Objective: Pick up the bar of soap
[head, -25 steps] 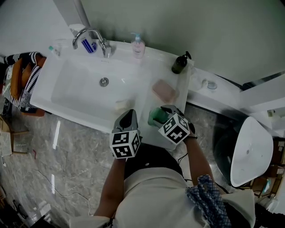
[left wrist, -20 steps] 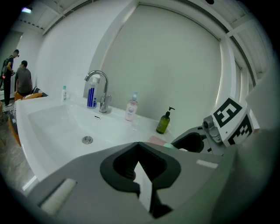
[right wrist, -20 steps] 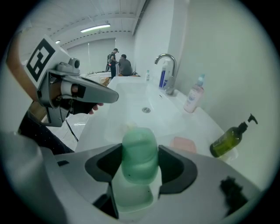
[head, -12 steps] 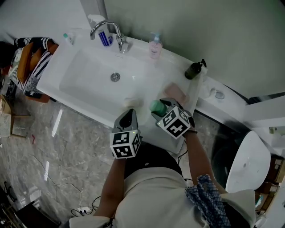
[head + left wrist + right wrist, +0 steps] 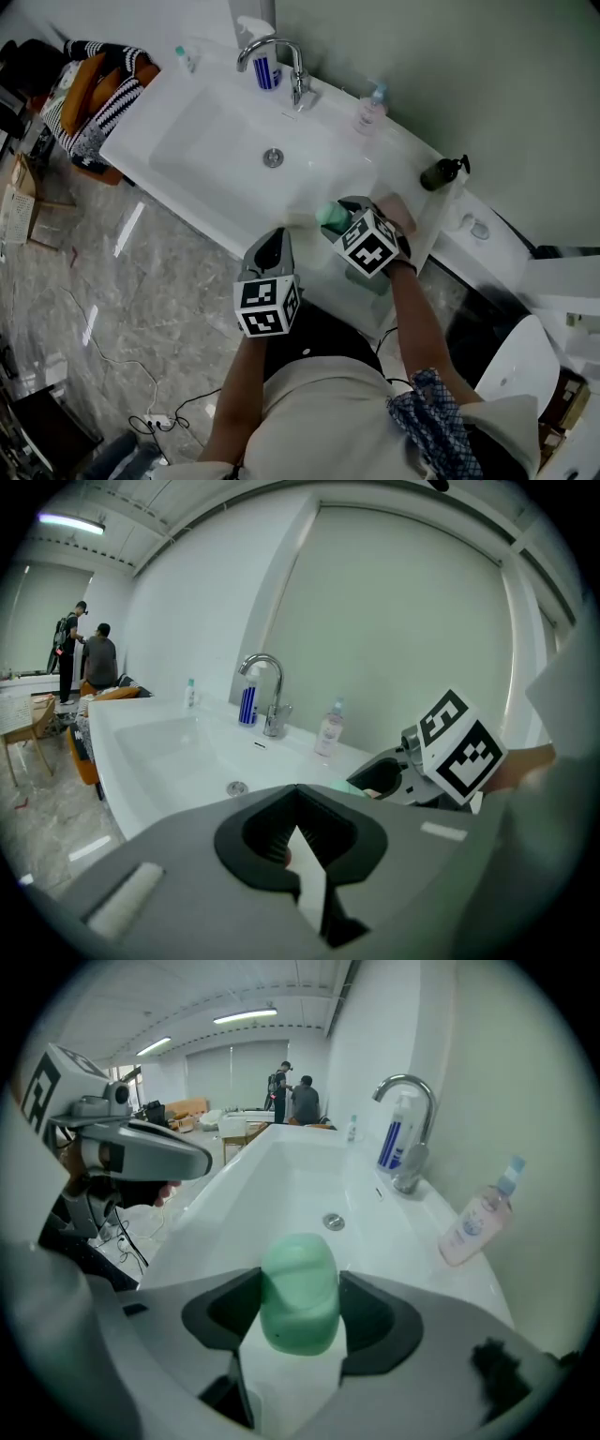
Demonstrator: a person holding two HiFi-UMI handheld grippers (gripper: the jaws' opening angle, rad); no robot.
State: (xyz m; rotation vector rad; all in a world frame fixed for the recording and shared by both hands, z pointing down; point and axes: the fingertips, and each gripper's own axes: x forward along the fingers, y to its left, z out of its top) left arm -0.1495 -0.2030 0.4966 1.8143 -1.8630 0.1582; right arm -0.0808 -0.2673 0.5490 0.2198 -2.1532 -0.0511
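A green bar of soap sits clamped between the two jaws of my right gripper, held in the air over the near right edge of the white basin. In the head view the green bar of soap shows just ahead of the right gripper's marker cube. My left gripper hovers at the basin's front rim, left of the right one. Its jaws are shut with nothing between them in the left gripper view.
A chrome tap stands at the back of the sink, beside a pink pump bottle. A dark pump bottle and a pink pad are on the right counter. A striped bag lies left. Two people stand far off.
My right gripper has carried the green soap up and left, away from the pink pad toward the basin. The head camera has swung, so the sink sits further right. The left gripper stays put.
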